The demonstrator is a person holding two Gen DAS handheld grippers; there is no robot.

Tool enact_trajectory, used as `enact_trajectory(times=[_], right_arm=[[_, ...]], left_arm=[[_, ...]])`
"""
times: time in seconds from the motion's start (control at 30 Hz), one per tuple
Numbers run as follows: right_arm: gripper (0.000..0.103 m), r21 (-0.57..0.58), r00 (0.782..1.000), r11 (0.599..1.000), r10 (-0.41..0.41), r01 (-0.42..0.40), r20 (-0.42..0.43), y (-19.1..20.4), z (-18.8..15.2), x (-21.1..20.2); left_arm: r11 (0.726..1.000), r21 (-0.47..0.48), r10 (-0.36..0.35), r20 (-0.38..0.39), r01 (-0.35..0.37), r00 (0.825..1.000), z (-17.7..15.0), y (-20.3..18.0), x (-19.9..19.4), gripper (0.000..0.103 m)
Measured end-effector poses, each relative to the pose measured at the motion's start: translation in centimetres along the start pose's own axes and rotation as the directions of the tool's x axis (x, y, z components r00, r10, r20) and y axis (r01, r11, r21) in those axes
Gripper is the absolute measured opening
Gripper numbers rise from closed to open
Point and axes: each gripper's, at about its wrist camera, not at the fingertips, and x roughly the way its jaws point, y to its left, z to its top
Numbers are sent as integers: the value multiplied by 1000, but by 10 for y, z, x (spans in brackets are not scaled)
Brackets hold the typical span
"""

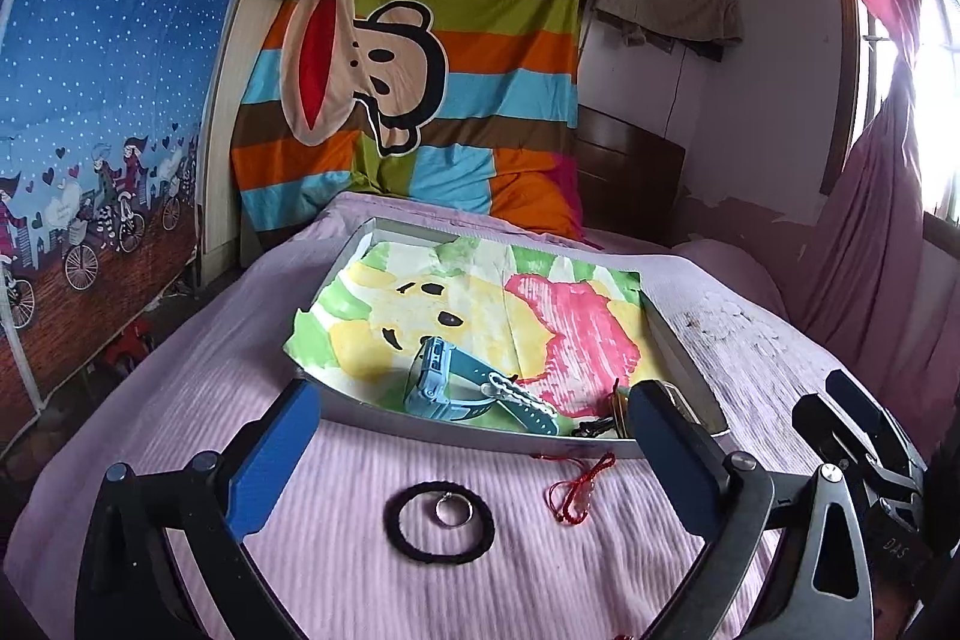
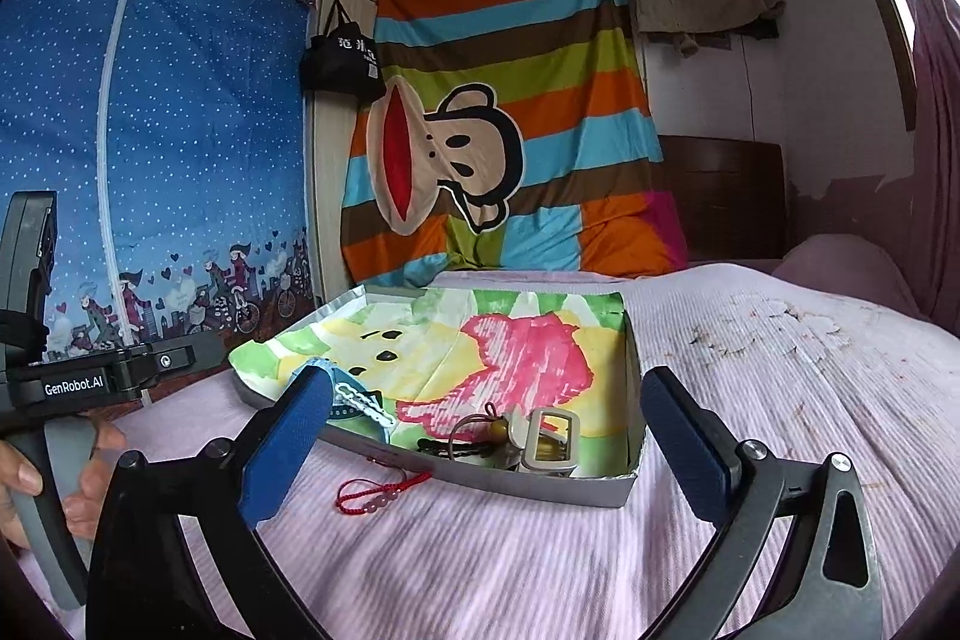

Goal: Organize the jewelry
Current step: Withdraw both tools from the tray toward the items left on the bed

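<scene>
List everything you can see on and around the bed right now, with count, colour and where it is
tray: one, grey, on the bed, lined with a pastel cartoon sheet
watch: one, light blue, in the tray near its front wall
hair tie: one, black, on the pink bedspread before the tray
ring: one, silver, inside the hair tie's loop
cord bracelet: one, red, on the bedspread beside the hair tie
buckle: one, silver, in the tray's front right corner
left gripper: open, empty
right gripper: open, empty

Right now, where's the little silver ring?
In the left wrist view, the silver ring lies on the pink bedspread inside the black hair tie, left of the red string bracelet, in front of the box.
</scene>
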Motion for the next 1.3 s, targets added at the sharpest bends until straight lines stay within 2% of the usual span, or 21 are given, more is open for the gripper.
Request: enact_trajectory(times=[0.27, 0.63, 0.9, 1.13, 1.3], right_arm=[[101, -21, 998, 998, 57, -57, 8, 19, 2, -30], [101, 0, 995, 997, 78, -78, -55, 20, -14, -33], [101, -37, 985, 991, 125, -131, -117, 24, -26, -21], [101, -60, 965, 984, 153, -169, -211, 28, -36, -7], [99, -40, 950, 980, 180, -196, -255, 29, -46, 2]], left_arm=[[999, 37, 34, 35, -35, 999, -7, 11, -35, 103], [994, 83, 70, -7, -70, 997, -27, 30, -53, 103], [988, 146, 57, -70, -46, 996, -36, 27, -47, 103], [990, 135, 50, -162, -28, 985, -36, 32, -30, 103], [989, 146, 44, -198, -15, 979, -36, 34, -22, 101]])
